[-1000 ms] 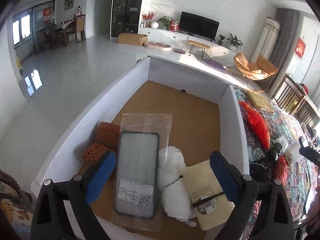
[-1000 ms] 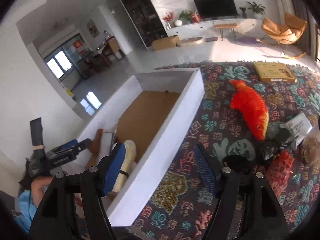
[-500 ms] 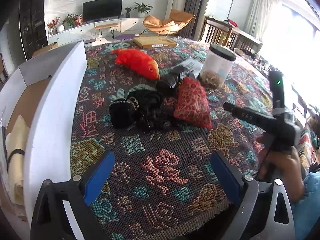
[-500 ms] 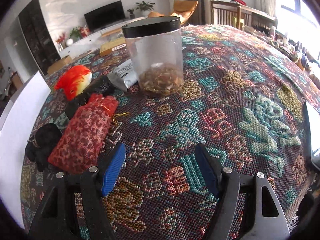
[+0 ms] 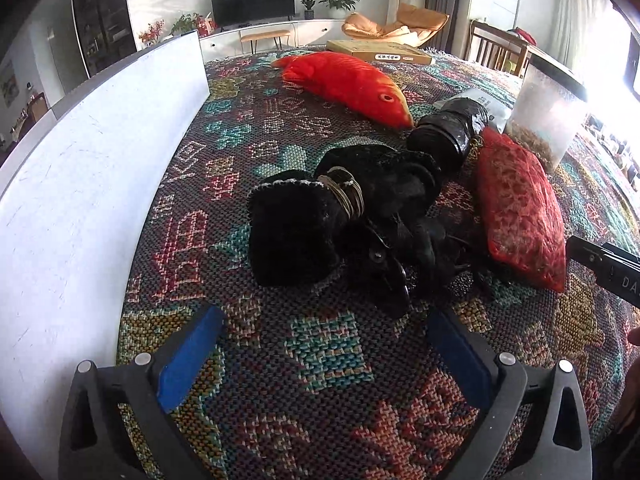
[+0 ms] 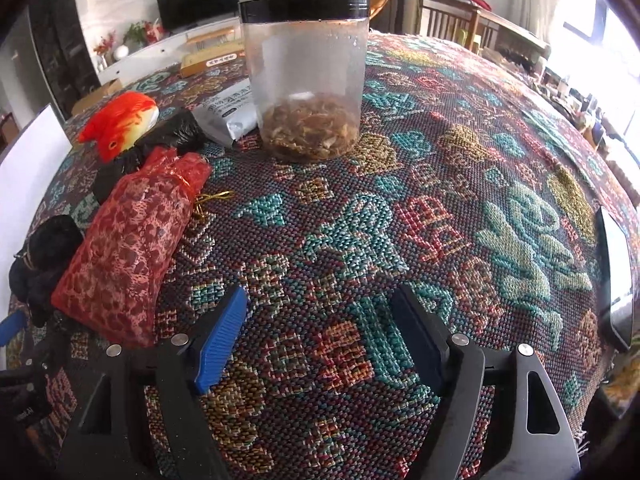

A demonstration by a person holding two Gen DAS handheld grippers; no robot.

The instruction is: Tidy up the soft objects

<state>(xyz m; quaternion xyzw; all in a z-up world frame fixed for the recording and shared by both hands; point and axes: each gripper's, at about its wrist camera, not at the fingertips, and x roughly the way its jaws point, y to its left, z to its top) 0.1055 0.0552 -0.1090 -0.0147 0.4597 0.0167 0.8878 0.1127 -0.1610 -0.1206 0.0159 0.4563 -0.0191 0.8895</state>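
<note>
Left hand-held gripper [image 5: 324,344], opening and empty, faces a fuzzy black pouch [image 5: 296,232] bound with gold cord.

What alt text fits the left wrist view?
The left tool, jaws opening with nothing between them, hovers over a patterned woven cloth, facing a black furry bundle. Beyond lie a red mesh pouch and an orange plush fish; a white box wall stands left.

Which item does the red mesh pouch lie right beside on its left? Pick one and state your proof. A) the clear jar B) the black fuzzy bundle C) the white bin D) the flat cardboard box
B: in the left wrist view the red mesh pouch borders the black fuzzy bundle.
</note>
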